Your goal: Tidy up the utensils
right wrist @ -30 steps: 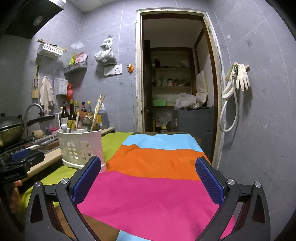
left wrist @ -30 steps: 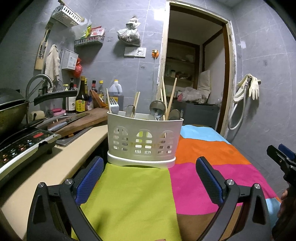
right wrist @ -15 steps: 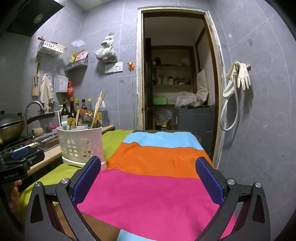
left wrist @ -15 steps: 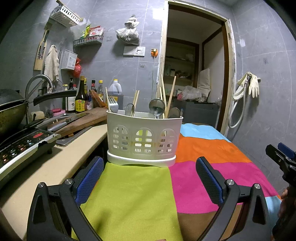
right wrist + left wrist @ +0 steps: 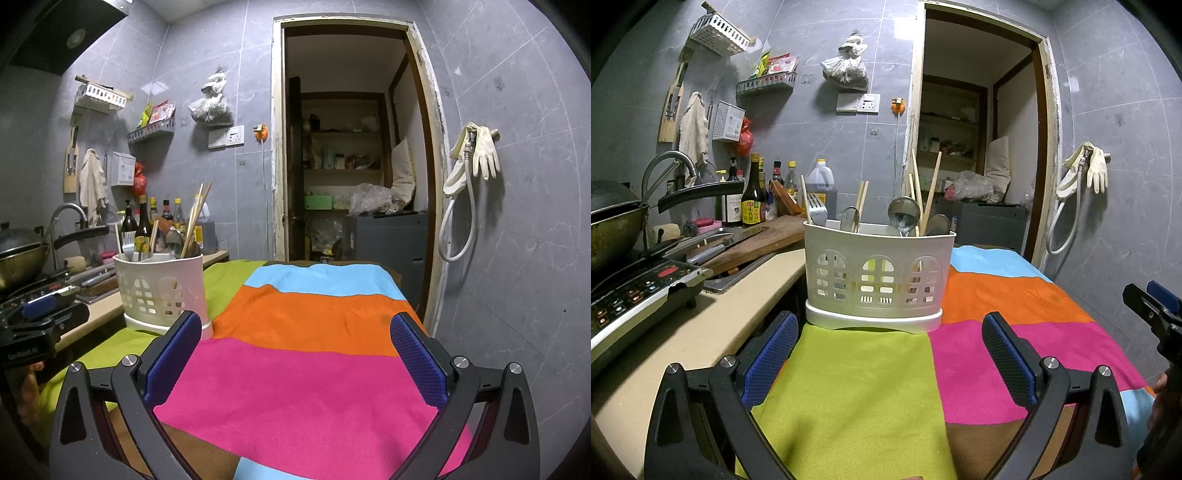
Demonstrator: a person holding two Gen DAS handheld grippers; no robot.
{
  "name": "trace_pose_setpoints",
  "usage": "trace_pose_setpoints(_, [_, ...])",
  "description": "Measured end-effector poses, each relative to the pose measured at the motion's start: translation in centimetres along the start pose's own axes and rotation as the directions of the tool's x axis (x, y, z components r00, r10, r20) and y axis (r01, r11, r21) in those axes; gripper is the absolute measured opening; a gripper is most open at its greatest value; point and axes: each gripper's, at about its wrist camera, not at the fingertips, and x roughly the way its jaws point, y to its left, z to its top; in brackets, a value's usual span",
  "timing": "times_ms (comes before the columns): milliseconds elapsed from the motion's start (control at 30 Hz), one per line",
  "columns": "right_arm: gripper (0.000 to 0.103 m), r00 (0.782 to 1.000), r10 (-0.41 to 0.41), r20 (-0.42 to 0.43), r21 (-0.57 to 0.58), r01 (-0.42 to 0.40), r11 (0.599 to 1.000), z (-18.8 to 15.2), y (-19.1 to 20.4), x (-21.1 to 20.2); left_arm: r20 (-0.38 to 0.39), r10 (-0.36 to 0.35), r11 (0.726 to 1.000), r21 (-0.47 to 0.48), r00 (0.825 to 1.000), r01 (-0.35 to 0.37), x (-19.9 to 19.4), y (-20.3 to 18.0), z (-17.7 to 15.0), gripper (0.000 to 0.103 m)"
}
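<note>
left wrist view: two empty spread grippers, left gripper (image 5: 889,343), right gripper (image 5: 295,343), one caddy (image 5: 879,275)

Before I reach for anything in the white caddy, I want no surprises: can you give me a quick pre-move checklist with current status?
1. Left gripper open, empty: ok.
2. Right gripper open, empty: ok.
3. White utensil caddy upright on the striped cloth: ok.
4. Path from left gripper to caddy free of objects: ok.
5. Chopsticks, ladle and fork sorted by compartment: cannot tell.
6. Loose utensils left on the cloth: none visible, ok.
</note>
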Motion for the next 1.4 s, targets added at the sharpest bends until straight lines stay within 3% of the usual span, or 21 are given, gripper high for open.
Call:
trace_pose_setpoints(733, [0.103, 1.0, -0.002, -0.001, 0.002, 0.002, 1.0, 0.03, 0.23, -0.07, -0.002, 0.013, 1.0, 0.005, 1.0, -0.013, 0.04, 0.12, -0.19, 0.098])
trace_pose_setpoints(1033, [0.103, 1.0, -0.002, -0.006, 0.004, 0.002, 1.0, -0.06, 0.3, -0.14, 0.008, 0.005, 0.998, 0.068, 1.0, -0.005, 0.26, -0.44, -0.32, 0.098])
trace_pose_setpoints(1400, [0.103, 1.0, -0.003, -0.011, 0.004, 0.003, 1.0, -0.16, 0.4, -0.04, -0.003, 0.005, 0.999, 0.052, 1.0, -0.005, 0.79, 0.02, -0.24, 0.098])
